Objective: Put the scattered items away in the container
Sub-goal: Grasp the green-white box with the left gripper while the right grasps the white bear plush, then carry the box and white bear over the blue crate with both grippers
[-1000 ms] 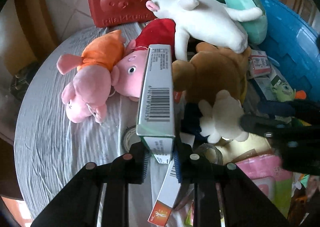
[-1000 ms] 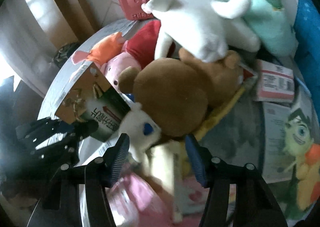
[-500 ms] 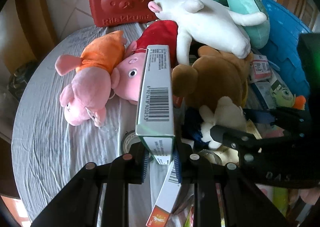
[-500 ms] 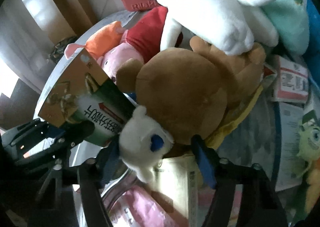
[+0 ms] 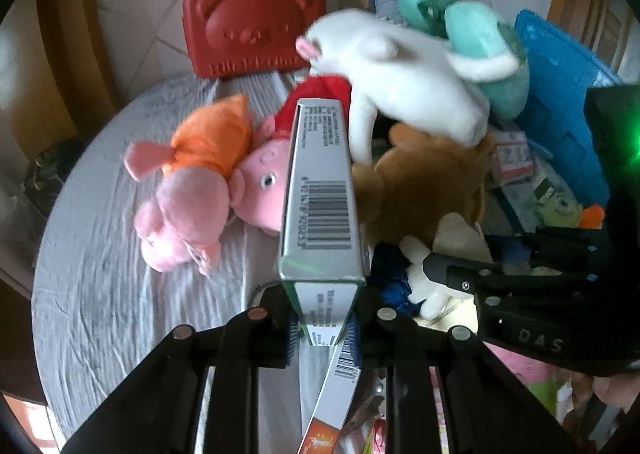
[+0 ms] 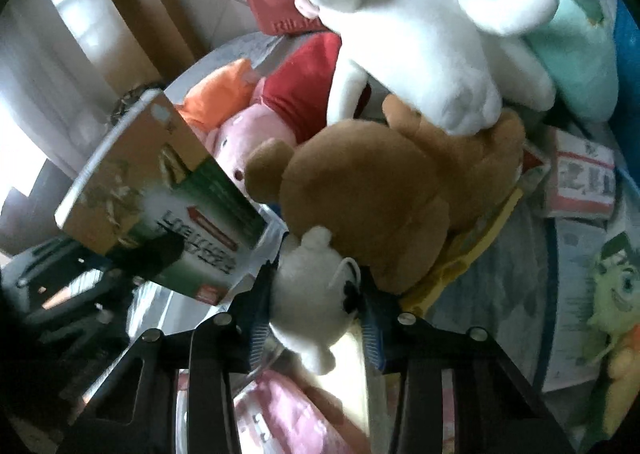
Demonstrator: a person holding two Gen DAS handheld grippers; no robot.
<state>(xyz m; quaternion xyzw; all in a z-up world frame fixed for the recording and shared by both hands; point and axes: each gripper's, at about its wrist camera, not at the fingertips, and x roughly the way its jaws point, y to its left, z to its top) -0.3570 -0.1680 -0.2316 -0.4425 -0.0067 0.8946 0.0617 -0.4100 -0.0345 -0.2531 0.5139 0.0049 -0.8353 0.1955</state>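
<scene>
Two claws, left claw [image 5: 322, 328] clamped on glossy rectangular box [image 5: 318, 190], right claw [image 6: 314, 328] squeezing fuzzy white plush [image 6: 310, 294].

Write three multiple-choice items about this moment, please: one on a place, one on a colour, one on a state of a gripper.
1. Where does the long white plush animal lie?
A. on top of the brown plush bear
B. under the grey tablecloth
C. inside the red bear-face plastic case

2. What colour is the top worn by the smaller pink pig plush?
A. blue
B. orange
C. green

3. What does the left gripper hold?
A. nothing
B. a pink pig
C. the green-and-white cardboard box with a barcode

Answers: 1 A, its body rests across the bear's back. 2 B, orange cloth covers its body. 3 C, both fingers press the box's lower end.
</scene>
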